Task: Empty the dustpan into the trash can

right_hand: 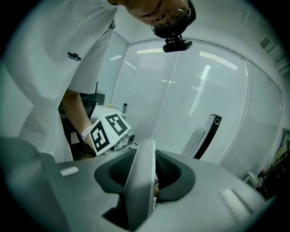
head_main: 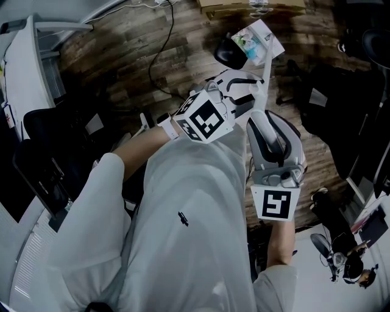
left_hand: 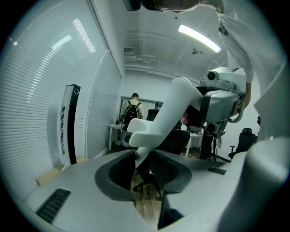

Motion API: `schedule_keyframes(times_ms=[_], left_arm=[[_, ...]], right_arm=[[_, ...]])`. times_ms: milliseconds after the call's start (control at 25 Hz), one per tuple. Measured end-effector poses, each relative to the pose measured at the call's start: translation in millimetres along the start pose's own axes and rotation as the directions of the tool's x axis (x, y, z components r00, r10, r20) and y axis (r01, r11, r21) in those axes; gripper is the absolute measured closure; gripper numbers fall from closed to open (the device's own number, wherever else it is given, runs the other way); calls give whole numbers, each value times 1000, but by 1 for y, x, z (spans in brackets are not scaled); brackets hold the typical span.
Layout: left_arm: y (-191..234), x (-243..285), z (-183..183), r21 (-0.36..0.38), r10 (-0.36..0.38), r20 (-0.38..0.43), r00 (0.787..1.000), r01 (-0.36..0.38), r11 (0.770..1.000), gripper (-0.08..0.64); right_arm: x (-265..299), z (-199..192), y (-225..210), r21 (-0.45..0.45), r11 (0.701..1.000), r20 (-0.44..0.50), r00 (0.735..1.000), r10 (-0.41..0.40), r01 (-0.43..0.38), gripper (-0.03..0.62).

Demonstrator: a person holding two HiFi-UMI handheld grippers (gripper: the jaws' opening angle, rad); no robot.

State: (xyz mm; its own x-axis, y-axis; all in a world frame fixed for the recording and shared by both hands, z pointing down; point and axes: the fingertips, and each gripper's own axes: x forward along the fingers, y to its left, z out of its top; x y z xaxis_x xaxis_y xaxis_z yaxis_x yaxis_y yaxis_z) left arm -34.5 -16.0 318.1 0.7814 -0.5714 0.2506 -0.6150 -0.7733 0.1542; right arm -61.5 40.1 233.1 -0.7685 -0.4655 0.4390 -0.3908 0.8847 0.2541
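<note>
A long white dustpan handle point(head_main: 266, 76) runs up from my two grippers to the dustpan point(head_main: 261, 38), which hangs over the wood floor with pale litter in it. My left gripper point(head_main: 250, 85) is shut on the handle point(left_hand: 174, 111), just below a white clip on it; its jaws point(left_hand: 142, 158) pinch the narrow end. My right gripper point(head_main: 264, 114) is shut on the handle point(right_hand: 139, 176) a little nearer me, with the bar filling its jaws point(right_hand: 147, 192). A dark rounded thing point(head_main: 228, 55) sits beside the dustpan; whether it is the trash can I cannot tell.
A cardboard box point(head_main: 250, 6) lies beyond the dustpan. Black office chairs point(head_main: 332, 103) stand at the right and a cable point(head_main: 163, 55) trails over the floor. A person with a backpack point(left_hand: 132, 111) stands far off by desks. A black tower point(left_hand: 70, 124) stands by the blinds.
</note>
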Motion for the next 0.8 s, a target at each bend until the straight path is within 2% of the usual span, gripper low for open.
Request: schedule_keyframes(times_ms=[320,800], left_arm=[[11,-7,-8,-21,49,-12,999,-50,999,453],[14,-16,-5,-24,67,11,998,-67,997,453]], right_arm=[[11,-2,3,-18,999,-4,999,47,-47,456],[14,6,7,-33,997,-4,998,70,-70,456]])
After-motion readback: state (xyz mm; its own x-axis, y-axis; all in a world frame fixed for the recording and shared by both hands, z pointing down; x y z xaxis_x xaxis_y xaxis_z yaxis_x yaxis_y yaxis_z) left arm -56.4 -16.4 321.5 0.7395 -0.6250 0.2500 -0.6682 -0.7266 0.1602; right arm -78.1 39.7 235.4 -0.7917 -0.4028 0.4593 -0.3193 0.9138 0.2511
